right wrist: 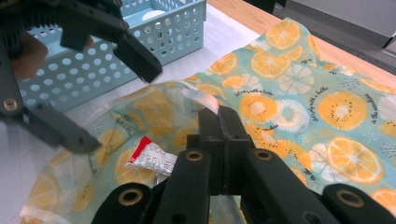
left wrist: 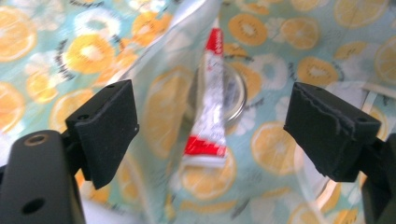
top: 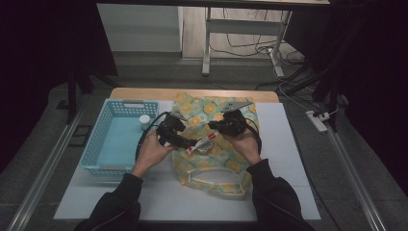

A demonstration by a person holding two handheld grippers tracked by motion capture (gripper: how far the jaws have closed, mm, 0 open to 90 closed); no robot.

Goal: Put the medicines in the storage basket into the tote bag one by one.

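We look down on a table covered by a white mat [top: 298, 159], with a person's two dark-sleeved forearms coming in from the bottom edge. Each hand holds a black two-jaw gripper.

In the middle of the mat lies a fabric bag [top: 211, 144] printed with orange and kiwi slices on pale teal, its handle loop nearest the person. To its left stands a light blue perforated basket [top: 98, 144], and a small white round object [top: 144, 120] sits near its far right corner.

The left gripper [top: 188, 143] hovers over the bag's left side. In the left gripper view its jaws stand wide apart and hold nothing. Between them, farther off, we see a small tube [left wrist: 205, 116] with red ends and a silver-white body. It lies in the mouth of the bag, over a round clear or metallic disc [left wrist: 236, 91]; that view is blurred, so we cannot tell what the disc is.

The right gripper [top: 215, 126] comes in from the bag's right side. In the right gripper view its jaws [right wrist: 219, 123] are pressed fully together, and a thin fold of the bag's upper edge appears pinched between their tips, lifting the fabric so the mouth gapes. Just left of those jaws, the tube [right wrist: 152, 158] rests on the bag's inner layer. Beyond it, the left gripper [right wrist: 121, 98] hangs open above the opening, close to the basket's wall [right wrist: 140, 37].

In the high view the tube [top: 202, 142] lies between the two grippers, touching neither.
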